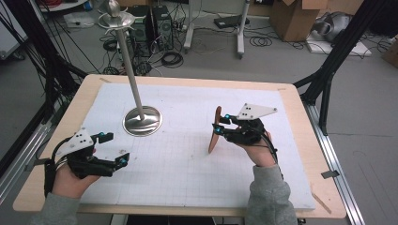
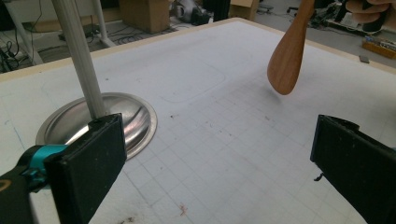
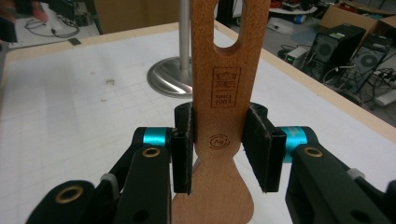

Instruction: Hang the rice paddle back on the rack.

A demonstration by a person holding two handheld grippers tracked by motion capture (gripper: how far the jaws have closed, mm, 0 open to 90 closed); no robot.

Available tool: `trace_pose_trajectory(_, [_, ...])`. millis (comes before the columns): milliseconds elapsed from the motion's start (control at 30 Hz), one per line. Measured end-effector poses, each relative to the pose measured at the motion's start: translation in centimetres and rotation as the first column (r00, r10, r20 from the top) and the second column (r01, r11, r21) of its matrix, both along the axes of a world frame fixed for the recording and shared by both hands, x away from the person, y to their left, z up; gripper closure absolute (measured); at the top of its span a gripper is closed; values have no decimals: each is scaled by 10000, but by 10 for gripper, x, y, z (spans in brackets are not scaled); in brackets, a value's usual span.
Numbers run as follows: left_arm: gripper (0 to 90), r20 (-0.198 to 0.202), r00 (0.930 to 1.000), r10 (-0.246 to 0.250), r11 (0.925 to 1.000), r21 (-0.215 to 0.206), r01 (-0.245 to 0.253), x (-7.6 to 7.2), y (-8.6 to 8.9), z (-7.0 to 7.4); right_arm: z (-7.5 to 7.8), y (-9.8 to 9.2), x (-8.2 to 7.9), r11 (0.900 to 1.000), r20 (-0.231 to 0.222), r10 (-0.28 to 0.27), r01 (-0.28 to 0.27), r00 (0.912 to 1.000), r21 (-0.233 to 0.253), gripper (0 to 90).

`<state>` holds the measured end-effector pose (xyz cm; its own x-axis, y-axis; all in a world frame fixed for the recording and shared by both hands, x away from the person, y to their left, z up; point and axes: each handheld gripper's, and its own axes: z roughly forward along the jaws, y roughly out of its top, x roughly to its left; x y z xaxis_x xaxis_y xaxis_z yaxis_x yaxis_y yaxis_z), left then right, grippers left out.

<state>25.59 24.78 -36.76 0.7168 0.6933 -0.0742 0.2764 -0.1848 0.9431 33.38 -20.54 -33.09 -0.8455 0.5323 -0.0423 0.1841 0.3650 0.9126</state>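
Observation:
A wooden spatula (image 1: pixel 215 132) hangs almost upright over the white mat, blade end down. My right gripper (image 1: pixel 221 123) is shut on its handle. In the right gripper view the pads (image 3: pixel 183 147) press both sides of the spatula (image 3: pixel 224 84) just below its stamped logo, with the hanging slot above. A metal stand has a round base (image 1: pixel 142 121) at the mat's back left, and a thin pole rises to hooks (image 1: pixel 115 18). My left gripper (image 1: pixel 116 149) stands open at the front left, holding nothing. Past its gripper (image 2: pixel 219 158) lie the stand base (image 2: pixel 126 116) and the spatula blade (image 2: pixel 286 60).
A white gridded mat (image 1: pixel 187 159) covers most of the wooden table (image 1: pixel 300 140). Black frame legs (image 1: pixel 328 70) stand at both sides. Computer towers (image 1: pixel 150 26), cables and cardboard boxes (image 1: pixel 293 18) sit on the floor behind the table.

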Motion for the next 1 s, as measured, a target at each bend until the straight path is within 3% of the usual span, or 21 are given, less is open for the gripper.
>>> trace_pose_trajectory(400, [40,15,10000,-72,9999,-94,72,0,-1,3,2,1,-1,9998,-89,216,-215,9997,36,646])
trace_pose_trajectory(600, [40,371,9993,-39,10000,83,36,-5,-5,8,3,1,1,9995,-45,265,-264,9996,183,646])
trace_pose_trajectory(767, [40,299,9996,2,10000,99,-4,-4,-4,7,10,2,-1,9985,-54,399,-396,9992,375,646])
trace_pose_trajectory(1000, [40,164,9999,49,10000,47,-50,-2,0,6,23,7,6,9996,-223,273,-271,9994,89,646])
